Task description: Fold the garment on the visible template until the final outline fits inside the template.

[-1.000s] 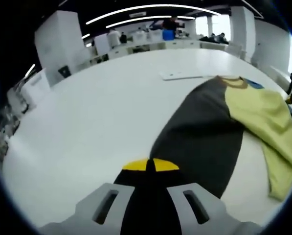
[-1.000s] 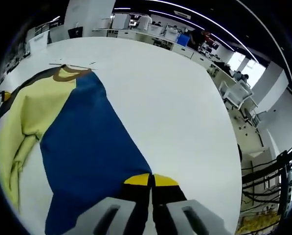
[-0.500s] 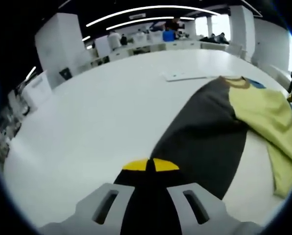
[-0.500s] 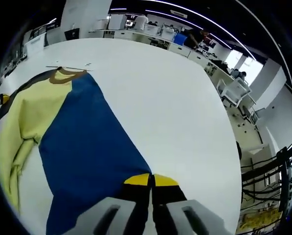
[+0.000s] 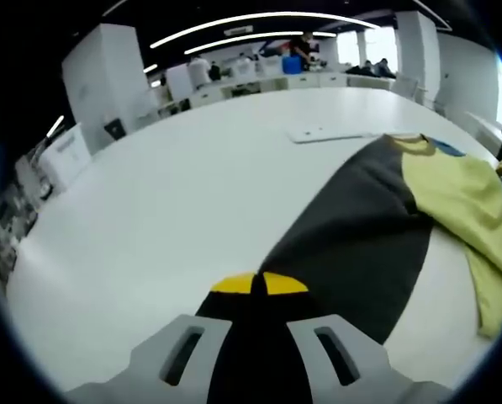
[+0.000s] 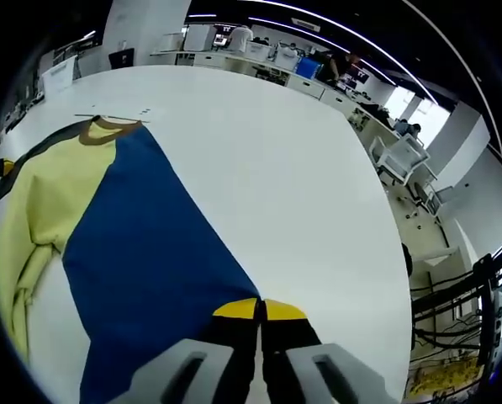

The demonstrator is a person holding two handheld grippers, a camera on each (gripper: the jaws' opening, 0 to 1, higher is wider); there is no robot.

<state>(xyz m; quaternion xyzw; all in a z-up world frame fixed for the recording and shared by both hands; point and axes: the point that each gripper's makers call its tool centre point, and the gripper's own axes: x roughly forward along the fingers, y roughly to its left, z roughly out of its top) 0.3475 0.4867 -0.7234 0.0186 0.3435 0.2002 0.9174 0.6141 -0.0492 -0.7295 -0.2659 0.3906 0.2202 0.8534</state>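
Note:
A colour-block garment lies on a white table. In the left gripper view its dark grey panel (image 5: 351,240) runs from my left gripper (image 5: 259,284) to the brown collar (image 5: 406,141), with the yellow panel (image 5: 461,198) at the right. My left gripper is shut on the grey hem. In the right gripper view the blue panel (image 6: 141,244) stretches from my right gripper (image 6: 259,310) to the collar (image 6: 108,128), the yellow panel (image 6: 40,202) on its left. My right gripper is shut on the blue hem. A pale flat sheet (image 5: 330,132) lies beyond the collar.
The white table (image 5: 175,185) spreads wide around the garment. Desks, monitors and people (image 5: 259,63) fill the far background. Chairs and cables (image 6: 419,177) stand off the table's right side in the right gripper view.
Both grippers stay shut on the hem. The cloth has drawn a little tauter and flatter, and the yellow panel has shifted slightly outward in both views.

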